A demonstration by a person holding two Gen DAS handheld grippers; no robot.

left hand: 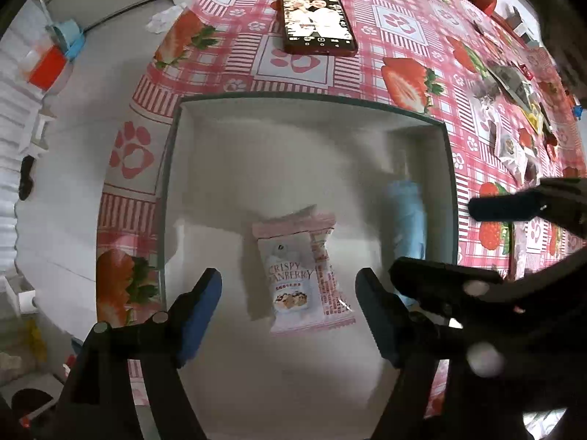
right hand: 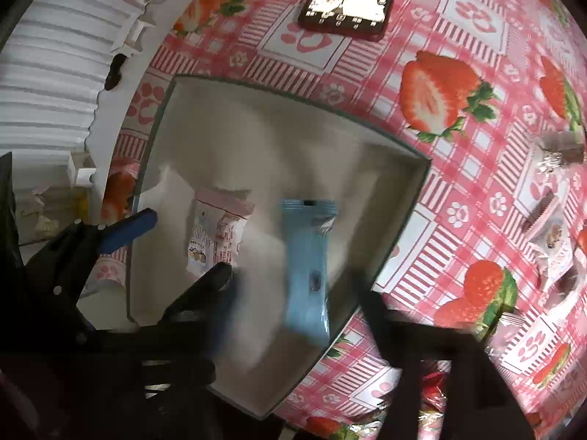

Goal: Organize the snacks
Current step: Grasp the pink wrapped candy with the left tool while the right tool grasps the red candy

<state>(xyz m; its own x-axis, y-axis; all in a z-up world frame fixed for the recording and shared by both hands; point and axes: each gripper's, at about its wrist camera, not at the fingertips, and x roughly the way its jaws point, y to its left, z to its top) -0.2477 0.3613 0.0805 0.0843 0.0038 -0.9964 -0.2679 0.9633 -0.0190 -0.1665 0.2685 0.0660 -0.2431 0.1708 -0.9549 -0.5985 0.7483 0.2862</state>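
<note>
Both claws, left claw (left hand: 288, 315) and right claw (right hand: 293, 289), gape over 2 packets, seemingly inside the box (left hand: 312, 104).

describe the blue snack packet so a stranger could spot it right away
Find the shallow white box on the strawberry tablecloth. Two packets lie inside; the blue snack packet is the long plain one towards the box's right wall. Its neighbour, the cranberry packet, is pink and white with printed lettering.
</note>
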